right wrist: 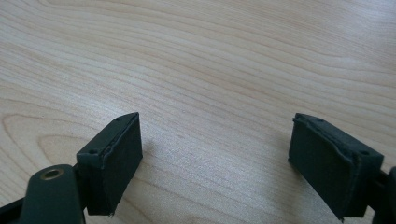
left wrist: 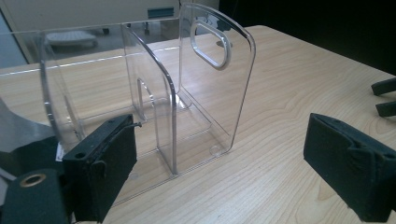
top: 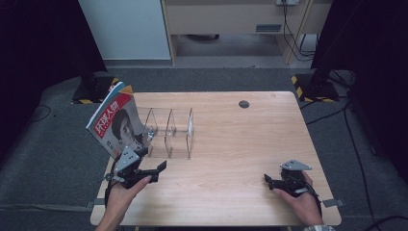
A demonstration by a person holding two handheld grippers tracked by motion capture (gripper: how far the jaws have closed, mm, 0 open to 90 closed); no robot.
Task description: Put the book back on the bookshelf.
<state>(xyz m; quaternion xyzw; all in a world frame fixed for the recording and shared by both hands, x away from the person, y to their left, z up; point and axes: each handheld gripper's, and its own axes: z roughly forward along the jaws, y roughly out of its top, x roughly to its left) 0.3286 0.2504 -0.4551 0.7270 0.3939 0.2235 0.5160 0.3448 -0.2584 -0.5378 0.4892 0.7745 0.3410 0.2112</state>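
Observation:
A clear acrylic file rack (top: 171, 127) with several upright dividers stands on the left half of the wooden table (top: 240, 144). A red-covered magazine (top: 114, 122) leans outward in the rack's leftmost slot, with more thin books behind it. My left gripper (top: 155, 161) is open just in front of the rack's near left corner. In the left gripper view its jaws stand wide apart around bare wood (left wrist: 224, 163), and the rack (left wrist: 205, 98) rises right behind them. My right gripper (top: 268, 181) rests open near the front right of the table, over bare wood (right wrist: 215, 158).
A dark round cable hole (top: 244, 104) sits near the table's far edge. Beyond the table are black-and-yellow stand bases (top: 312, 86) on grey carpet and a wooden cabinet (top: 231, 19). The right gripper's jaw tips (left wrist: 385, 95) show at the left gripper view's right edge.

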